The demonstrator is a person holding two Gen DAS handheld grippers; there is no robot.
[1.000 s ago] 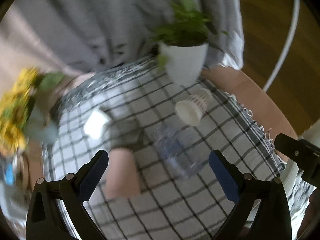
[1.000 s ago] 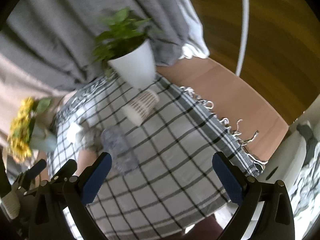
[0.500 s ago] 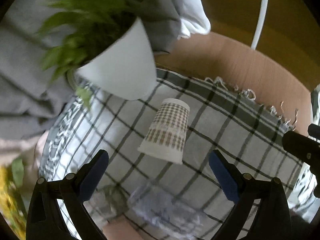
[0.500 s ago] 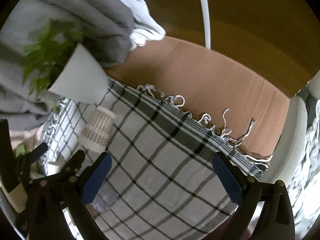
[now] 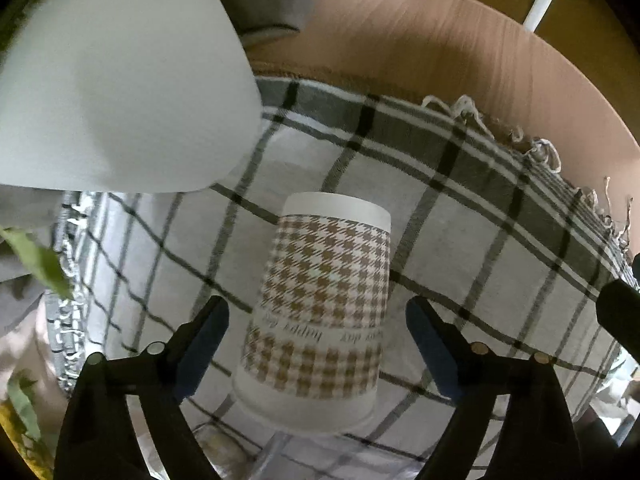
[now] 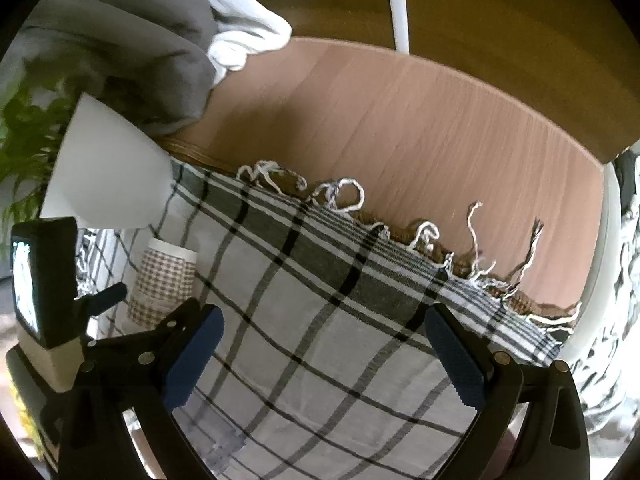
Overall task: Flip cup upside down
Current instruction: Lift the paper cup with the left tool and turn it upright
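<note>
A paper cup (image 5: 324, 304) with a brown houndstooth pattern lies on its side on the checked cloth (image 5: 460, 208), its wide mouth toward me and its base pointing away. My left gripper (image 5: 316, 344) is open, its blue pads on either side of the cup's mouth end without touching it. The cup also shows in the right wrist view (image 6: 162, 276), at the left. My right gripper (image 6: 324, 356) is open and empty over the cloth, to the right of the cup.
A white plant pot (image 5: 116, 92) with green leaves stands just behind and left of the cup. A clear plastic bottle (image 5: 280, 456) lies near the cup's mouth. The cloth's fringed edge (image 6: 420, 236) meets bare wooden table (image 6: 400, 128). Grey fabric (image 6: 132, 44) hangs behind.
My left gripper has moved in close to the cup, which now sits between its open fingers. My right gripper has moved forward a little over the cloth.
</note>
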